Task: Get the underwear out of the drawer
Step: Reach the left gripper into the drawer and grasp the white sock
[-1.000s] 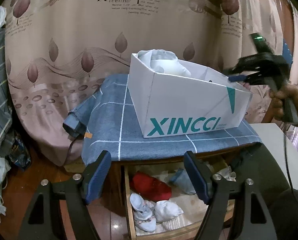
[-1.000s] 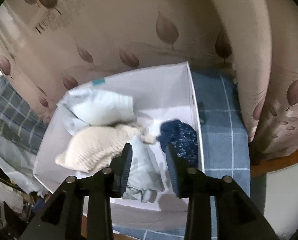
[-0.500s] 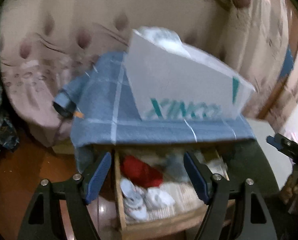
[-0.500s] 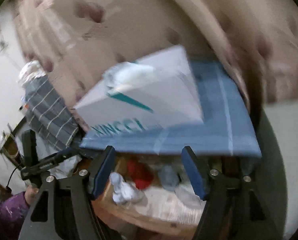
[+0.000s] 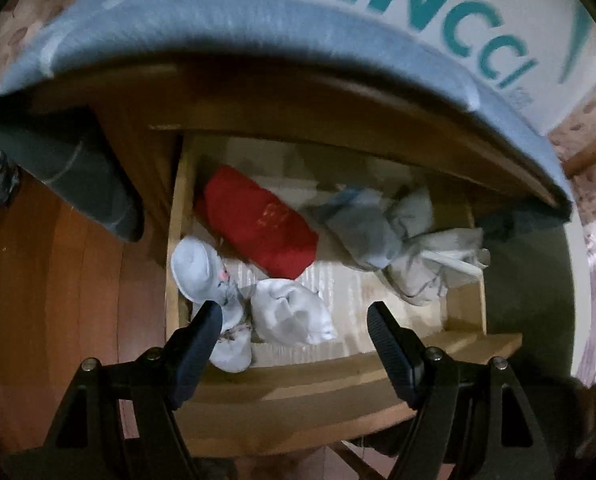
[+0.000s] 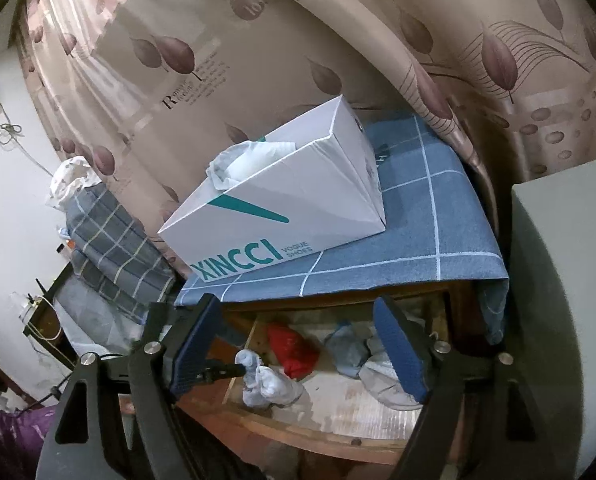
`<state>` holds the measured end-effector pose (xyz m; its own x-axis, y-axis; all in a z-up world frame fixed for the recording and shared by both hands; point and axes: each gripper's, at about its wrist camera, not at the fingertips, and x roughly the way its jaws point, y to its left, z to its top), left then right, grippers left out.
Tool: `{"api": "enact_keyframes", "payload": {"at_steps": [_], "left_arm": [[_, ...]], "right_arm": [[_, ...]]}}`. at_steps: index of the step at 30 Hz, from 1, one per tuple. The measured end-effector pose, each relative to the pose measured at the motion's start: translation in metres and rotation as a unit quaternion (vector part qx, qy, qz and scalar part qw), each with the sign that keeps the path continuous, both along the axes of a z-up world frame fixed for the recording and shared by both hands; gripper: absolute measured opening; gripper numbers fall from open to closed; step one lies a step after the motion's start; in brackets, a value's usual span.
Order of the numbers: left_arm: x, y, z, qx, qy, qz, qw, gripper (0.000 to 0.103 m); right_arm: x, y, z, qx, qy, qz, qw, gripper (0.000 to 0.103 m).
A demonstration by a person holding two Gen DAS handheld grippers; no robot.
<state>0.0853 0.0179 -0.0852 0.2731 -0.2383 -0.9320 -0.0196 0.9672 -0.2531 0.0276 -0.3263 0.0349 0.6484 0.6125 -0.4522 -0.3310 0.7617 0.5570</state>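
Left hand-held gripper [image 5: 294, 316] lower, above drawer [image 5: 298, 372]

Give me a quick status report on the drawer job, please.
Left gripper open over drawer, empty. Right gripper just opened, empty. White bundle nearest left's jaws. Nothing blocking.

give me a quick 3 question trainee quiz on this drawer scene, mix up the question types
1. True or false: the left hand-held gripper is shut on a garment.
2. The red bundle lies: A) in the open drawer B) in the white shoe box C) on the floor.
3. What covers the cabinet top under the white shoe box?

Key:
1. False; its jaws are open above the white bundle, holding nothing.
2. A
3. A blue checked cloth.
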Motion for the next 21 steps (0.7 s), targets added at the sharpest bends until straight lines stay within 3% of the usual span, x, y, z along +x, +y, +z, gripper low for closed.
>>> {"api": "enact_keyframes", "payload": {"at_steps": [2,8,12,21], "left_arm": [[0.002,-0.007,-0.005,0.005,0.006,-0.004,1.0000,0.077],[0.014,-0.027,-0.024,0.067,0.037,-0.013,0.9970,0.077],[0.019,-0.033,-0.038,0.075,0.052,-0.012,0.9958,0.077],[0.031,-0.051,-0.064,0.138,0.077,-0.031,0.9870,0.077]], "right_arm": [[-0.001,-0.003,0.000,0.006,0.001,-0.001,1.000,0.077],[-0.001,-0.010,0.000,0.028,0.001,0.003,1.000,0.082],[-0.002,-0.015,-0.001,0.041,0.005,0.004,0.999,0.082],[0.001,-0.023,-0.004,0.068,0.014,0.002,0.998,0.083]]}}
